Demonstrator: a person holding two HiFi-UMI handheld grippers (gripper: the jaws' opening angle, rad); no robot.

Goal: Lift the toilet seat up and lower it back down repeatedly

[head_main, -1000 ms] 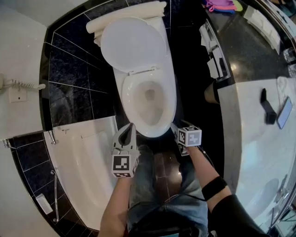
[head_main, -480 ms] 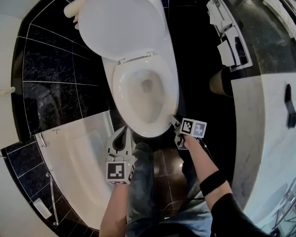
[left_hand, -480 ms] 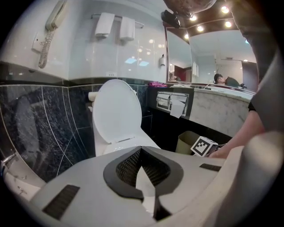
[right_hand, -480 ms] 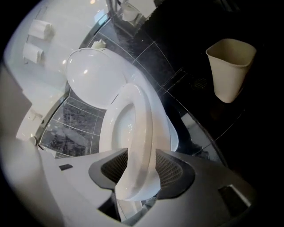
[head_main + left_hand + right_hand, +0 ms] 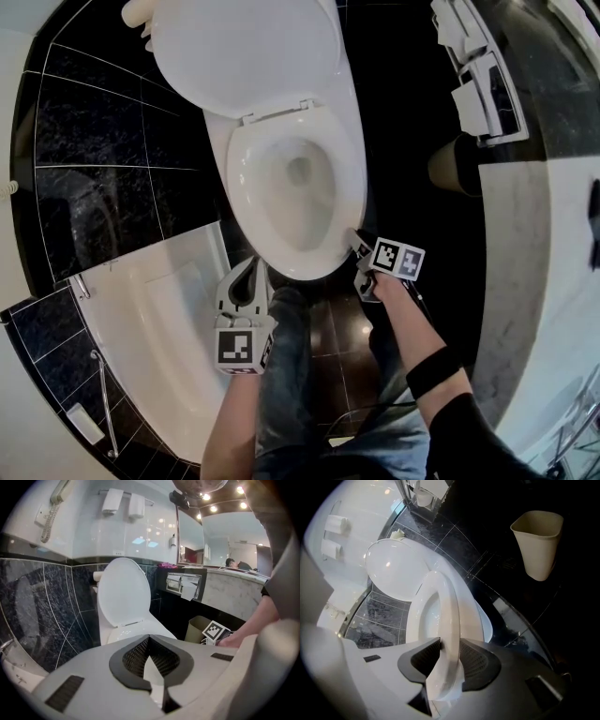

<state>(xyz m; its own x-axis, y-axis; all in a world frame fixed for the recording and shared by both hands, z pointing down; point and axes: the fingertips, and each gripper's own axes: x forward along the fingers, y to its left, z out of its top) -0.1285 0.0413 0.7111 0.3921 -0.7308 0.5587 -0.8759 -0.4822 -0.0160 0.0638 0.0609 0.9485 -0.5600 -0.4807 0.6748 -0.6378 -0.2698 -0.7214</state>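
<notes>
The white toilet seat [image 5: 246, 202] lies flat on the bowl, and the lid [image 5: 248, 52] stands raised against the tank. My right gripper [image 5: 359, 246] is at the seat's front right rim. In the right gripper view its dark pads [image 5: 474, 657] sit on both sides of the seat [image 5: 447, 611]; the jaws have just been closing and press on that rim. My left gripper [image 5: 253, 267] hangs just off the bowl's front left, touching nothing. Its tips [image 5: 149, 639] meet with nothing between them, and the lid [image 5: 123, 590] shows beyond.
A beige waste bin [image 5: 450, 164] stands on the dark floor right of the toilet, also seen as the bin [image 5: 539, 543]. The white bathtub [image 5: 159, 328] lies at the left. A marble counter [image 5: 534, 281] runs along the right. The person's legs are below the grippers.
Both grippers have sunk toward the bowl's front. The right gripper has rolled and come onto the seat's front right rim, its jaws narrowing around it. The seat has not moved.
</notes>
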